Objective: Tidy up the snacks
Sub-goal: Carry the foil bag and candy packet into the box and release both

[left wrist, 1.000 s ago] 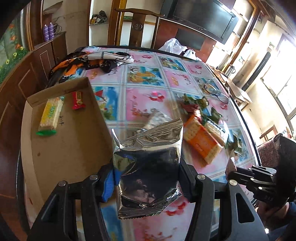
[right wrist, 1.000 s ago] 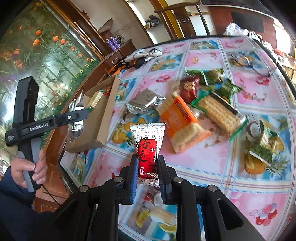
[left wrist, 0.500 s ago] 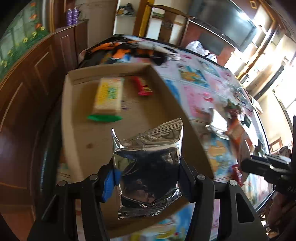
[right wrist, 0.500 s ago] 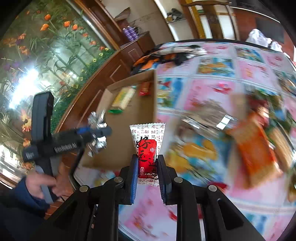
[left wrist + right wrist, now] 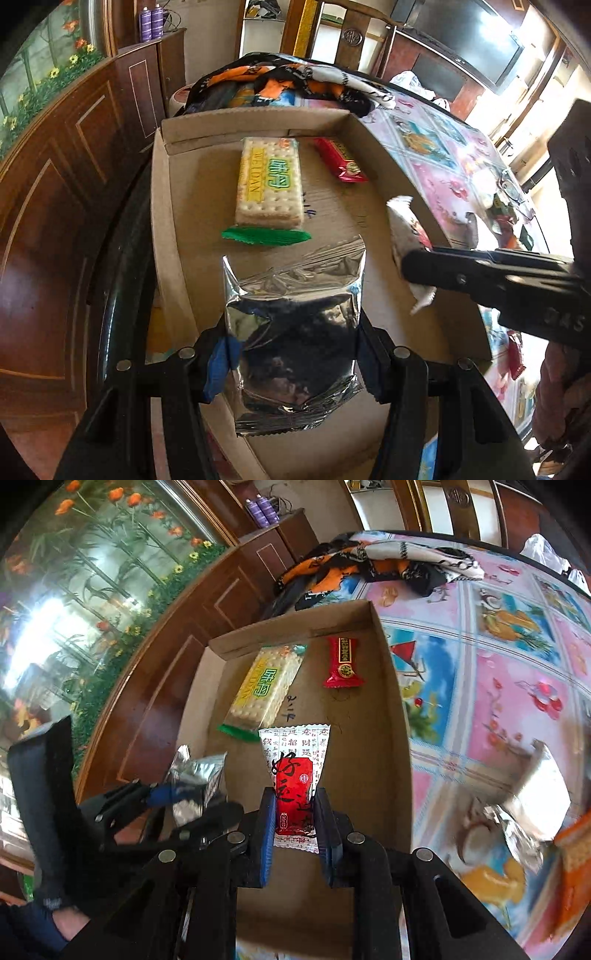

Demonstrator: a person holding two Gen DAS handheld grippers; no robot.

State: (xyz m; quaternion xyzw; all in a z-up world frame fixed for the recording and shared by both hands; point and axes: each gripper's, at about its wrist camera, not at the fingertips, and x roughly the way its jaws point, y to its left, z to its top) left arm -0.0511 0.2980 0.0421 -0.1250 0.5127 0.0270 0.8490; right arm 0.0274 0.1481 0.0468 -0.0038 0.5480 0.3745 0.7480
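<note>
Both tools grip packets (over box): left tool (image 5: pixel 295 354) silver packet (image 5: pixel 295 332), right tool (image 5: pixel 294 823) red-and-white packet (image 5: pixel 293 775).

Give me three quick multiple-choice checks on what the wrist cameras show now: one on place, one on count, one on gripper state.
1. Where does the yellow-green cracker pack lie?
A. On the tablecloth
B. On the cardboard tray floor
C. In the left gripper

2. How many snacks lie loose in the tray?
A. Two
B. Four
C. None

3. What is the right gripper doing?
A. Open and empty
B. Shut with nothing in it
C. Shut on a red-and-white sachet

Answers:
1. B: the cracker pack lies flat inside the cardboard tray.
2. A: only the cracker pack and the small red bar rest there; the silver foil pouch is held in the left gripper.
3. C: the right gripper pinches the red-and-white sachet above the tray.
</note>
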